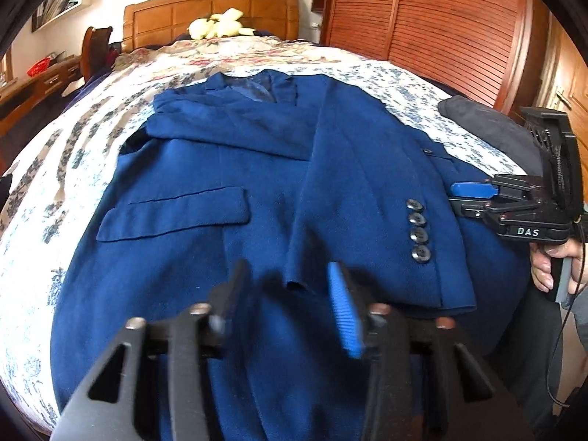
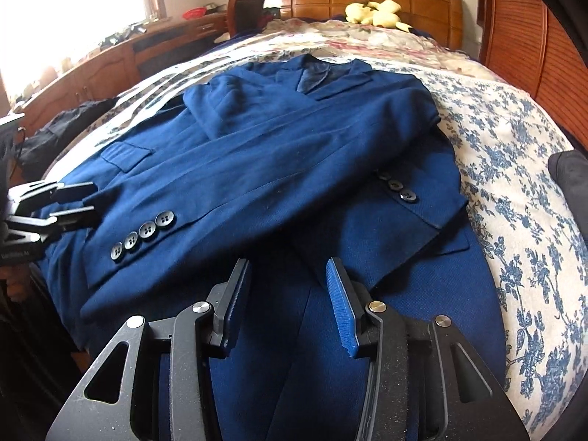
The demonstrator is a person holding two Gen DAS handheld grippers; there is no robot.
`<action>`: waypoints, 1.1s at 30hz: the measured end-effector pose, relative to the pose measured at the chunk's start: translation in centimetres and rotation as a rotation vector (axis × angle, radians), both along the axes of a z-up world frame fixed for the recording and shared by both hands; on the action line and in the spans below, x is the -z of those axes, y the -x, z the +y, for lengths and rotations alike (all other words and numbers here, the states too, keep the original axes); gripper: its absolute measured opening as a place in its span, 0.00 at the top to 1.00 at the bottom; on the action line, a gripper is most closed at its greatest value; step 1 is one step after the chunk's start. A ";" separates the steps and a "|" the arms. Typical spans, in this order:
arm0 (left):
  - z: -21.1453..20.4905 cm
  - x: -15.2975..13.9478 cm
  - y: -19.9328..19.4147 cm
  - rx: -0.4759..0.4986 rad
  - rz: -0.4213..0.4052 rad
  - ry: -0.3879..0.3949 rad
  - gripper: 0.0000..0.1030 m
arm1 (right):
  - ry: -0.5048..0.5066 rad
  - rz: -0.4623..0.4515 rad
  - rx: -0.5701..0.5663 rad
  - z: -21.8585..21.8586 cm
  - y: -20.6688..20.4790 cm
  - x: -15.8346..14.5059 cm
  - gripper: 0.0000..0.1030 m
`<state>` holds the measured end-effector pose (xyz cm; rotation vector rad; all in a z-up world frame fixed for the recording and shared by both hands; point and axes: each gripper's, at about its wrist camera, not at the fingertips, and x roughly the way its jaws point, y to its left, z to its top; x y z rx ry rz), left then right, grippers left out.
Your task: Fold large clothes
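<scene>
A large navy suit jacket lies face up on the bed, collar toward the headboard. One sleeve is folded across its front, its cuff showing several dark buttons. My left gripper hovers low over the hem, jaws apart, with the cuff's corner between the blurred fingers and no pad pressing it. From the right wrist view it sits at the cuff's left end. My right gripper stands open just above the jacket, below the crossed sleeve. In the left wrist view it is beside the jacket's right edge.
The floral bedspread spreads around the jacket. A yellow plush toy lies by the wooden headboard. A dark garment lies at the bed's right side. Louvred wardrobe doors stand right, a desk left. A hand grips the right handle.
</scene>
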<state>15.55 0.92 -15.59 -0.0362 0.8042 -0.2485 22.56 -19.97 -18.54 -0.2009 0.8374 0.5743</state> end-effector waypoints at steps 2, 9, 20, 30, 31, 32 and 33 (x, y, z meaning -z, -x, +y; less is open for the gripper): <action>-0.6 -0.1 0.1 0.032 0.000 -0.005 0.79 | -0.003 0.002 0.001 -0.1 0.2 0.0 0.58; 0.2 -2.5 0.1 -0.004 -0.089 0.000 0.98 | -0.010 0.025 0.013 -0.7 0.4 -0.3 0.58; 5.3 -6.7 -1.3 -0.131 -0.211 -0.008 0.98 | 0.033 0.021 0.045 -0.9 1.6 -1.5 0.57; 6.7 -7.5 0.8 -0.167 -0.250 -0.011 0.73 | -0.034 0.018 0.058 -1.1 1.8 -4.2 0.57; 6.9 -7.8 1.3 -0.159 -0.260 0.000 0.67 | -0.031 0.006 0.060 -1.1 1.9 -4.7 0.57; 7.0 -7.9 1.4 -0.157 -0.264 0.003 0.64 | -0.028 -0.006 0.060 -1.0 2.0 -5.0 0.57; 7.2 -8.0 1.8 -0.158 -0.272 0.001 0.61 | -0.023 -0.017 0.061 -1.0 2.2 -5.2 0.57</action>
